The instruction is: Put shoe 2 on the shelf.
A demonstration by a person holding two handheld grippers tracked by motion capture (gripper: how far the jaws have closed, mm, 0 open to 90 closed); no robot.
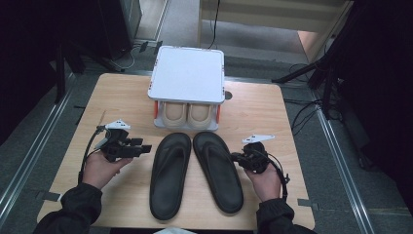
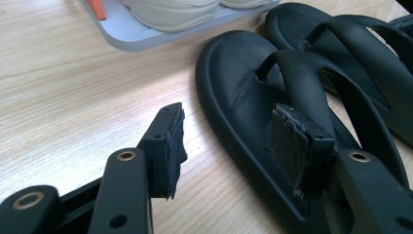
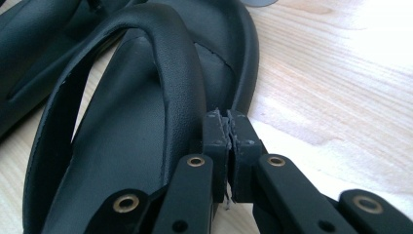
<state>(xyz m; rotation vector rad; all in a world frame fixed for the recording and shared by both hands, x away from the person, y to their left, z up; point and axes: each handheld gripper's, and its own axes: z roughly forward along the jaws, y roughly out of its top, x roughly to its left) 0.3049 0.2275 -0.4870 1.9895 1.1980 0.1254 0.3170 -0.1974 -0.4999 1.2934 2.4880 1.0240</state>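
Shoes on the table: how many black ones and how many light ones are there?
Black flip-flops: 2, the left one and the right one, lying side by side.
Beige shoes: 2, one beside the other, on the lower level of the white rack.
Total: 4

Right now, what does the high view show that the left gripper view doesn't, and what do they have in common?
High view alone: the white lid topping the shoe rack, both hands, and the right gripper beside the right black sandal. Left gripper view alone: a close look at the left gripper, jaws apart, one over bare table, the other over the left black sandal near its strap, nothing pinched. Shared: both black sandals side by side on the wooden table, and the beige shoes on the rack's lower tray.
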